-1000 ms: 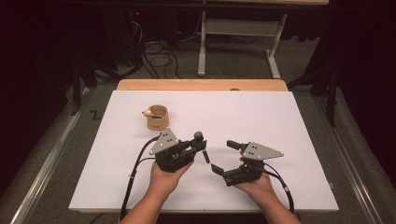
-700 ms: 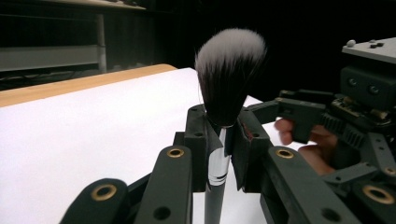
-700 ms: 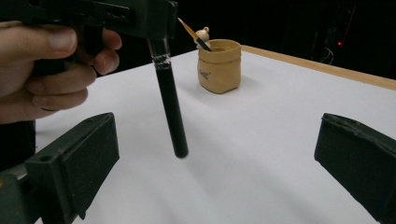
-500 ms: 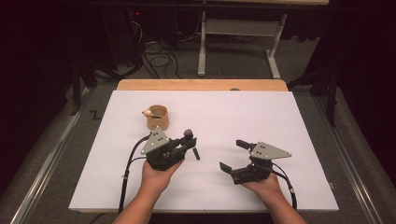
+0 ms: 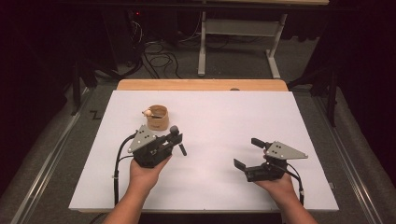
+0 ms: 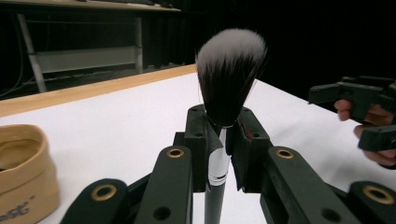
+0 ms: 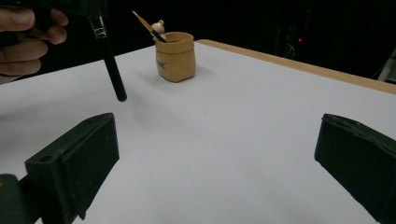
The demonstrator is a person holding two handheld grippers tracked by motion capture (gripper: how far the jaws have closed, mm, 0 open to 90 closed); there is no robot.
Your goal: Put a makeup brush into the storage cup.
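Note:
My left gripper [image 5: 173, 136] is shut on a makeup brush [image 6: 225, 88] with a black handle [image 7: 111, 65] and a dark, white-tipped head; its jaws clamp the silver ferrule. The brush [image 5: 178, 140] hangs a little above the white table, just in front of a tan pouch-like holder [image 5: 158, 118]. That holder [image 7: 175, 56] has a thin wooden-handled tool leaning out of it. My right gripper [image 5: 247, 152] is open at the table's front right, with nothing between its fingers [image 7: 77, 168].
The white tabletop [image 5: 219, 116] has a wooden strip [image 5: 201, 84] along its far edge. Beyond it stand a metal table frame and cables on a dark floor. The holder [image 6: 23, 168] lies close to the left gripper's left side.
Both hands have drawn apart: the left gripper with the brush moved left and toward the holder, the right gripper moved right and nearer the front edge. Jaw states are unchanged.

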